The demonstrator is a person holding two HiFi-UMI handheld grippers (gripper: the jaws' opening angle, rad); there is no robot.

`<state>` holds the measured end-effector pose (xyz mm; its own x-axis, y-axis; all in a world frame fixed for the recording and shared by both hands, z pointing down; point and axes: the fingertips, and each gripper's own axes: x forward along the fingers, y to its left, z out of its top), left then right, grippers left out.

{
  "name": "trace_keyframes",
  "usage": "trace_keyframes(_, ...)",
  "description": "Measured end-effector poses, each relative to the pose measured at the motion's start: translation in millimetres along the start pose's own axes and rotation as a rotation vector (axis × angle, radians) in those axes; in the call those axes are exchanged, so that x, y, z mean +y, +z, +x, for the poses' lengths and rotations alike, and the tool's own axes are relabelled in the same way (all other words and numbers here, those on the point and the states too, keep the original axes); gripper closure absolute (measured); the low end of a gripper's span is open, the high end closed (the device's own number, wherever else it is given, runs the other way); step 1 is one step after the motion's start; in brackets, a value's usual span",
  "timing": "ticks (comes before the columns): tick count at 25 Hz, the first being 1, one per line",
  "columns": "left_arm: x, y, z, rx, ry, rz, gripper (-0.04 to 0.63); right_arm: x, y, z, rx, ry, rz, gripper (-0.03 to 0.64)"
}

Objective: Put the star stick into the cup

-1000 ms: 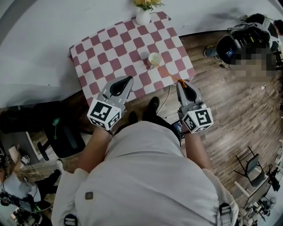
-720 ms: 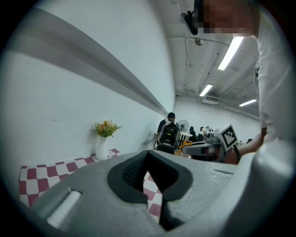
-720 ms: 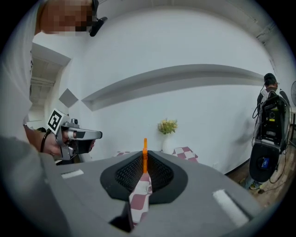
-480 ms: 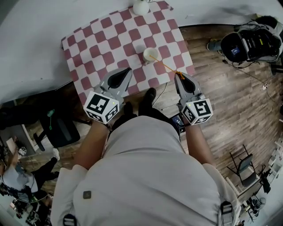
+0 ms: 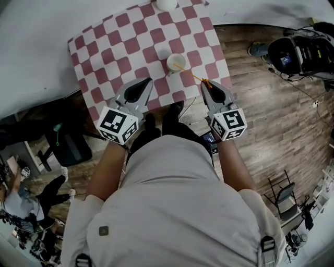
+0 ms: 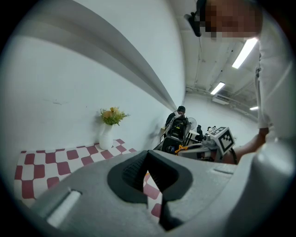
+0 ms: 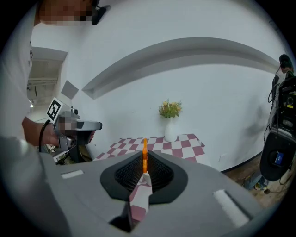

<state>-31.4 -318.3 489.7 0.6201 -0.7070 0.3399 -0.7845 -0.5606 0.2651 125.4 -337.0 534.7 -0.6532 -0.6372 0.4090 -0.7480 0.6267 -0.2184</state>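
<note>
Stick aimed at the cup, over one checkered table [image 5: 120,39].

Two grippers were up. The left gripper [image 5: 148,81] had its jaws together with nothing between them, above the near edge. The right gripper [image 5: 205,84] was clamped on the one star stick [image 5: 190,74]. One vase [image 5: 167,4] stood at the far edge, and one cup [image 5: 176,62] stood mid-cloth. The stick's long axis ran from the jaws away and leftward, its far tip at the cup's mouth, inside or just above, hard to tell.
</note>
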Motion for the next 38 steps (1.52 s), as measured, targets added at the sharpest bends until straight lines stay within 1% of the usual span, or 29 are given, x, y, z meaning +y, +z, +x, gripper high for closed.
trace_keyframes(13,3,-24,16,0.062,0.021,-0.045,0.594,-16,-29,30,0.077,0.027,0.005,0.588)
trace_keyframes(19,6,-24,15,0.065,0.040,-0.050,0.592,-17,-33,37,0.090,0.037,0.007,0.588)
trace_keyframes(24,5,-27,14,0.069,0.038,-0.053,0.592,-18,-36,42,0.097,0.038,0.008,0.588)
trace_keyframes(33,9,-29,11,0.070,0.048,-0.057,0.592,-20,-41,47,0.111,0.012,0.008,0.584)
trace_keyframes(38,12,-31,7,0.070,0.042,-0.057,0.592,-19,-40,47,0.110,-0.015,0.002,0.547)
